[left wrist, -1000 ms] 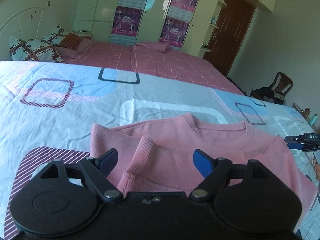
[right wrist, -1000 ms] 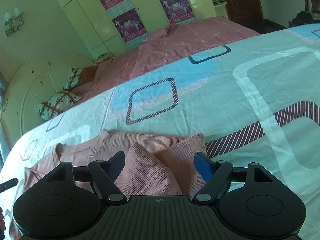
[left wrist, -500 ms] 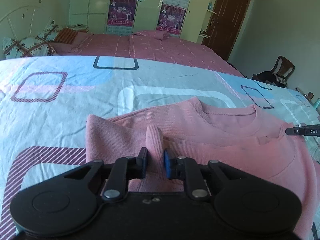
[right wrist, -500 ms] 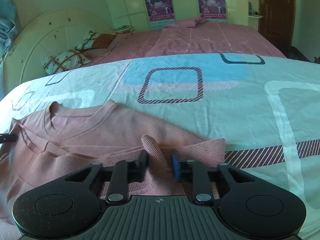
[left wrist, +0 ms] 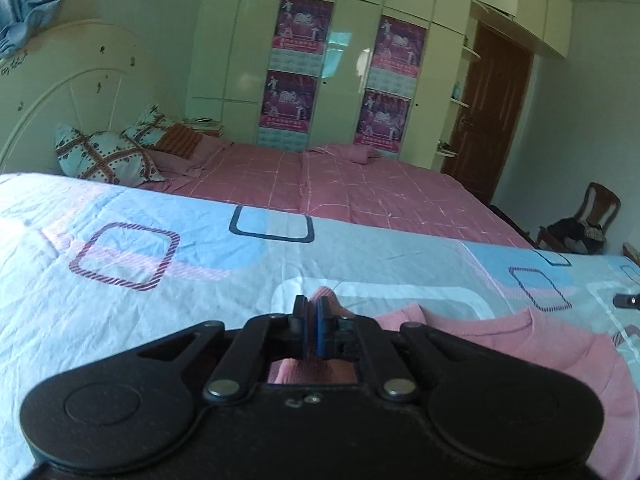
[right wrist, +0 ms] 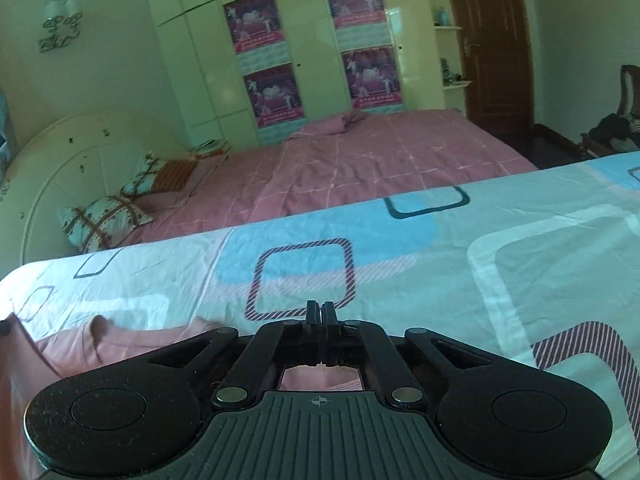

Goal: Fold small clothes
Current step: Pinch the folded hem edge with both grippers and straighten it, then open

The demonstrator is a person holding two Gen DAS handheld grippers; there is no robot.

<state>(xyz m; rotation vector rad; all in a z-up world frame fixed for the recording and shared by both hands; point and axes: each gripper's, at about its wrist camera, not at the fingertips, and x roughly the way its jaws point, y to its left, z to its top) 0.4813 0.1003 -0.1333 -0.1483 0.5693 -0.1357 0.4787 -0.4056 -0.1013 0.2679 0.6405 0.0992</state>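
Note:
A pink sweater [left wrist: 500, 344] lies on the patterned bedsheet [left wrist: 160, 300]. My left gripper [left wrist: 310, 322] is shut on a pinch of the sweater's cloth, and pink fabric shows between and under its jaws. My right gripper [right wrist: 320, 314] is shut on the sweater's other side, and the sweater [right wrist: 132, 344] spreads to its left, with pink cloth showing under the jaws. Both grippers hold the cloth lifted off the sheet. The tip of the right gripper shows at the right edge of the left wrist view [left wrist: 626, 301].
A bed with a pink checked cover [left wrist: 340, 188] lies behind, with pillows [left wrist: 104, 156] at a white headboard [left wrist: 72, 96]. Wardrobes with posters [left wrist: 340, 72] line the back wall. A brown door [left wrist: 496, 112] and a chair with clothes [left wrist: 580, 228] stand at the right.
Both grippers went from open around raised sweater folds to shut on them. They have since lifted, so both views now look higher over the bed.

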